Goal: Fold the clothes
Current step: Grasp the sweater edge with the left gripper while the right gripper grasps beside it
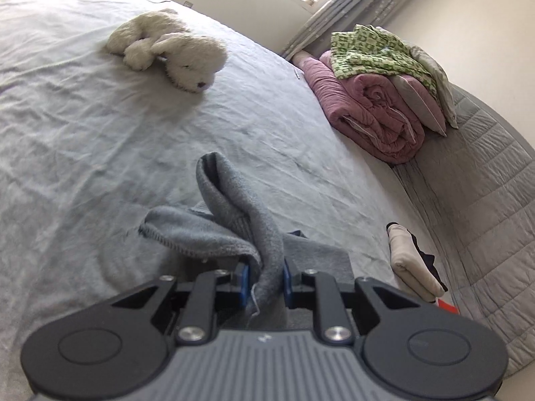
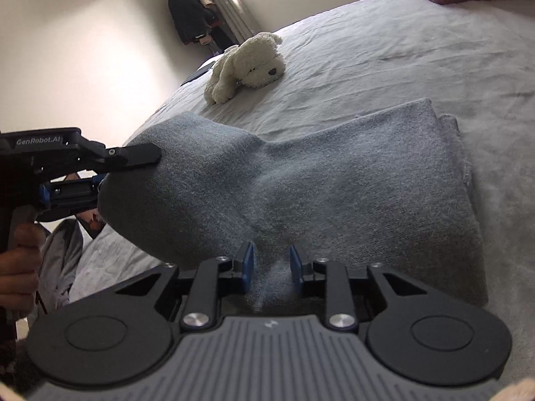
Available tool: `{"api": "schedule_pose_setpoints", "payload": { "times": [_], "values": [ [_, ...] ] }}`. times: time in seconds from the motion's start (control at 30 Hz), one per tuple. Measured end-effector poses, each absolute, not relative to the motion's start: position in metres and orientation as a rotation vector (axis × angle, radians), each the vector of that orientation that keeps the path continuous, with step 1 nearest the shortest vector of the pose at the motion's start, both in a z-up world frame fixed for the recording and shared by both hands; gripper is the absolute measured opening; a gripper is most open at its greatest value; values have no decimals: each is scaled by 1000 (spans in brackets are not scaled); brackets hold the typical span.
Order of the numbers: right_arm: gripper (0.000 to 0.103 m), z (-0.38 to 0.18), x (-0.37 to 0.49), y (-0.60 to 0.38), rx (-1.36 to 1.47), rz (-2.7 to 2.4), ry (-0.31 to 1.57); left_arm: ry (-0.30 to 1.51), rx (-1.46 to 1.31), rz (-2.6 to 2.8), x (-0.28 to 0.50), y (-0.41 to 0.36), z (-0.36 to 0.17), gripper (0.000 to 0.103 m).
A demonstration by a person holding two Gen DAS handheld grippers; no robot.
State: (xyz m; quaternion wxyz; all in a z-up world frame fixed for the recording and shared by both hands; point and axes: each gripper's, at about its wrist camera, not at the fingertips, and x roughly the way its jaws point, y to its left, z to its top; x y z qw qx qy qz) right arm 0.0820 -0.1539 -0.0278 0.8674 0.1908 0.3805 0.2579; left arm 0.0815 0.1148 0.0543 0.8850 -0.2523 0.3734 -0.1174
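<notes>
My left claw (image 1: 265, 279) pinches a bunched edge of the grey sweater (image 2: 301, 180), lifting that end off the bed (image 1: 83, 127), and my right claw (image 2: 270, 265) grips the near hem, cloth pressed between its blue pads. The sweater lies folded on the sheet with its long axis running from the raised left end toward the far right, where the doubled edge rests flat. Beyond it a white plush dog (image 2: 247, 65) lies on the bed, and folded quilts (image 1: 378, 100) are stacked at the right.
</notes>
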Motion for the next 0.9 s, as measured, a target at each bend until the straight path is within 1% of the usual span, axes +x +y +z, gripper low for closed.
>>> {"api": "schedule_pose_setpoints", "payload": {
  "times": [0.03,0.07,0.2,0.3,0.47,0.6,0.7,0.77,0.87,0.9],
  "values": [
    [43,-26,84,-160,437,532,804,782,-506,-250,84,106,58,19],
    [48,-25,86,-165,475,523,811,790,-488,-256,86,97,61,19],
    [49,-28,97,-198,703,477,852,816,-432,-291,97,62,66,19],
    [49,-41,103,-229,1001,446,871,841,-411,-322,106,36,63,19],
    [49,-80,102,-266,1471,390,881,883,-426,-419,113,-3,47,18],
    [50,-82,96,-276,1541,377,870,903,-486,-440,111,-10,38,19],
    [55,-76,93,-276,1522,384,866,893,-543,-459,106,-4,41,20],
    [58,-71,90,-276,1511,386,866,869,-579,-462,101,5,47,25],
    [58,-66,87,-276,1499,382,866,813,-585,-442,92,21,54,29],
    [58,-66,89,-276,1497,379,865,802,-575,-422,91,26,53,29]
  ]
}}
